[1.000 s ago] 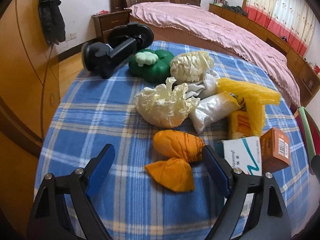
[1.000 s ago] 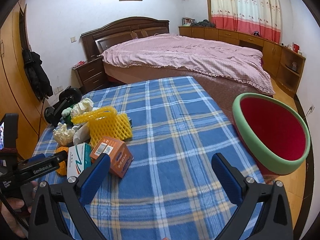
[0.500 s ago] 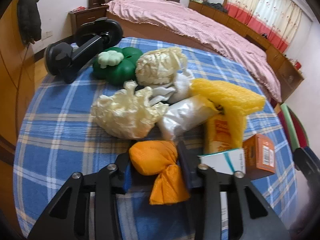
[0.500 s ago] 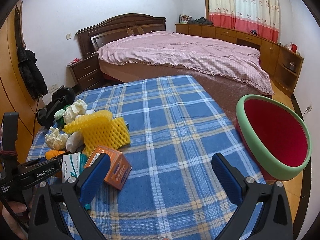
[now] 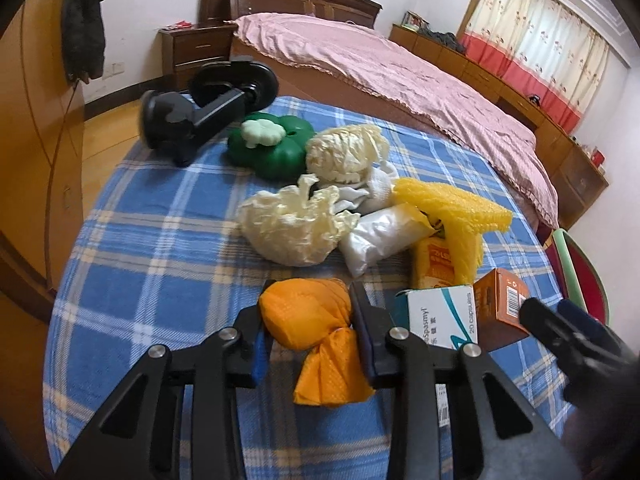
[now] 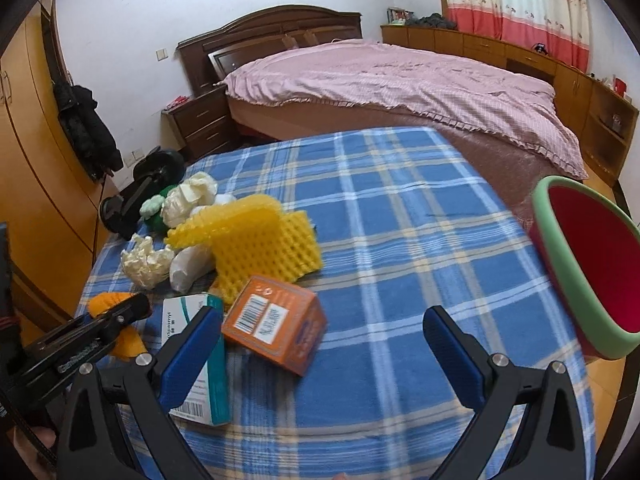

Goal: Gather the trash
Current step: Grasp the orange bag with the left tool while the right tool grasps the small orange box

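Left gripper (image 5: 310,330) fingers clamped (just closed); right gripper (image 6: 326,350) fingers spread.

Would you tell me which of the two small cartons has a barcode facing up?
The orange carton; the white-and-teal medicine box beside it shows printed lettering on top.

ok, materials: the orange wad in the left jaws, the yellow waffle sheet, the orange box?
Orange wad: looks like thin woven or mesh plastic bag, slightly shiny, twisted and creased.
Yellow waffle sheet: seems soft foam padding, matte, with a dimpled grid, folded over.
Orange box: printed cardboard, sharp folded edges and a barcode label.
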### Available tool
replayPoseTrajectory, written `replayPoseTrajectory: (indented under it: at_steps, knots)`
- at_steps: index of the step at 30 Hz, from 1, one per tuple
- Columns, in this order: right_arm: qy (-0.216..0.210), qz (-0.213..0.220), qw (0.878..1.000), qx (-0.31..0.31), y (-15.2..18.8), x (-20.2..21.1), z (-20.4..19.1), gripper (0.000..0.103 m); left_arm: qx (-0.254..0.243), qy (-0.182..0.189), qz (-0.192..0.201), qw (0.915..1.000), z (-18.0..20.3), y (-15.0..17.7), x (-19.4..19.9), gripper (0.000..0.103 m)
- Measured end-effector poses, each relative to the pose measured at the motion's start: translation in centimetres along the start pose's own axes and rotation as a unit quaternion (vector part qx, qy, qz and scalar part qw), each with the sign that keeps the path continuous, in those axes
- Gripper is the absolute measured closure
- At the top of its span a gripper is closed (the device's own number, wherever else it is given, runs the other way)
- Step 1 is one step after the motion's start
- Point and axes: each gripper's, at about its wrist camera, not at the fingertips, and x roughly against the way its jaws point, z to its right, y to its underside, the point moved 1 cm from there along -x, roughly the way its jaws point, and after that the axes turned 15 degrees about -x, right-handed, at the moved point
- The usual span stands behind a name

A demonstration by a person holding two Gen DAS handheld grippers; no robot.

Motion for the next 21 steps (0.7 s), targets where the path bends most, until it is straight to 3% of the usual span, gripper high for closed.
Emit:
replayPoseTrajectory:
  at_steps: [3, 10, 15, 17, 21]
  knots:
    - [0.002, -0.012, 1.000, 0.006, 0.4, -0.9, -0.6, 0.001, 0.006, -0.004, 0.003, 1.0000, -0.4, 0.4, 0.7, 0.067]
    - [-0.004, -0.027, 0.999, 0.019, 0.6, -1.8, -1.4, 0.021, 0.018, -0.018, 0.012, 0.9996, -0.9, 0.8, 2.0, 0.067]
    - [-0.016, -0.039, 0.999, 0.018, 0.8, -2.2, -1.2, 0.028, 0.021, -0.024, 0.008, 0.9995, -0.8, 1.0, 2.1, 0.067]
    - [-0.020, -0.047, 0.999, 0.019, 1.0, -2.5, -1.1, 0.041, 0.021, -0.027, 0.011, 0.9994, -0.7, 1.1, 2.4, 0.067]
    - [-0.023, -0.052, 0.998, 0.020, 1.1, -2.8, -0.7, 0.052, 0.020, -0.029, 0.017, 0.9993, -0.4, 1.2, 2.9, 0.067]
